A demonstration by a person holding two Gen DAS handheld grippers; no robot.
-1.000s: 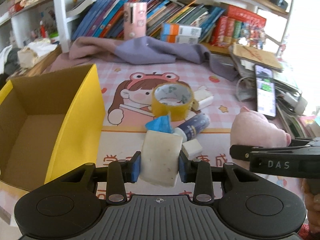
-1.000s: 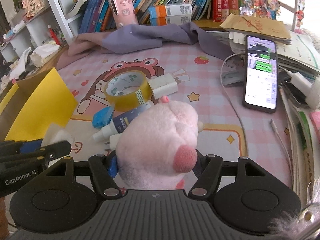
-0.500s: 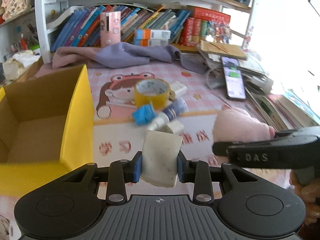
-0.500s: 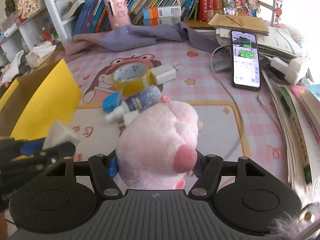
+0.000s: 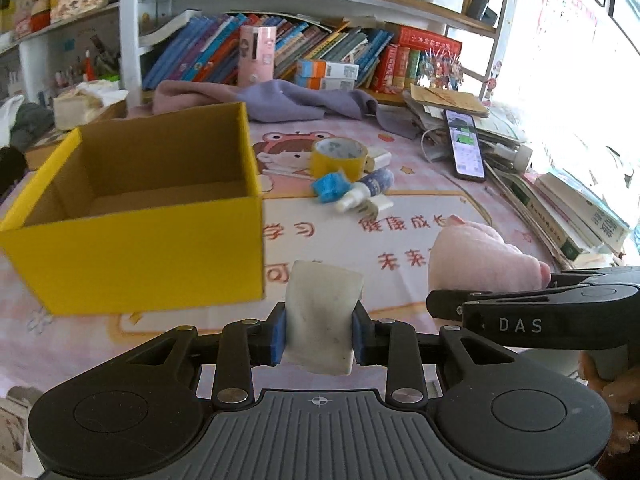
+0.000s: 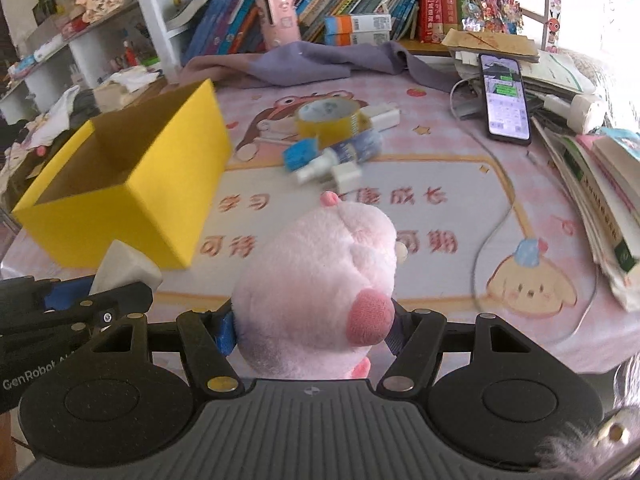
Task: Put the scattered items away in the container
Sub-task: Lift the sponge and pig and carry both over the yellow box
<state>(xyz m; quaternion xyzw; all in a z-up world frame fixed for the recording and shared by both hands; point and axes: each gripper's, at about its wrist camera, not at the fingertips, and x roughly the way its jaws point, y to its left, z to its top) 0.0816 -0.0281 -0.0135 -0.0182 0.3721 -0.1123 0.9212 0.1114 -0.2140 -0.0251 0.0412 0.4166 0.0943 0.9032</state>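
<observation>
Left tongs [image 5: 319, 334] are clamped on a pale off-white block [image 5: 322, 316], held upright between the blue pads. Right tongs [image 6: 312, 328] are closed around a pink plush toy [image 6: 320, 284], which bulges well past both fingers. Both loads hang above the near edge of the desk [image 5: 420, 200], neither touching it.

Step in hand, as judged: carry both items to the yellow box [image 5: 136, 216], which stands open-topped toward the near left corner. Recommended practice is to raise each load above the rim before crossing, release one at a time, and let the block go first, being nearer the box. The plush is bulky and could snag the box wall if brought in low.

Box interior appears bare, though its near floor is hidden behind the front wall.

Mid-desk, awaiting collection: a blue packet [image 5: 330, 187], a spray bottle [image 5: 368, 188], a small white piece [image 5: 378, 203], a tape roll [image 5: 339, 156]. None blocks the route.

Toward the far right edge: a phone [image 5: 464, 146] beside stacked books. At the far edge, a purple cloth [image 5: 280, 100].
</observation>
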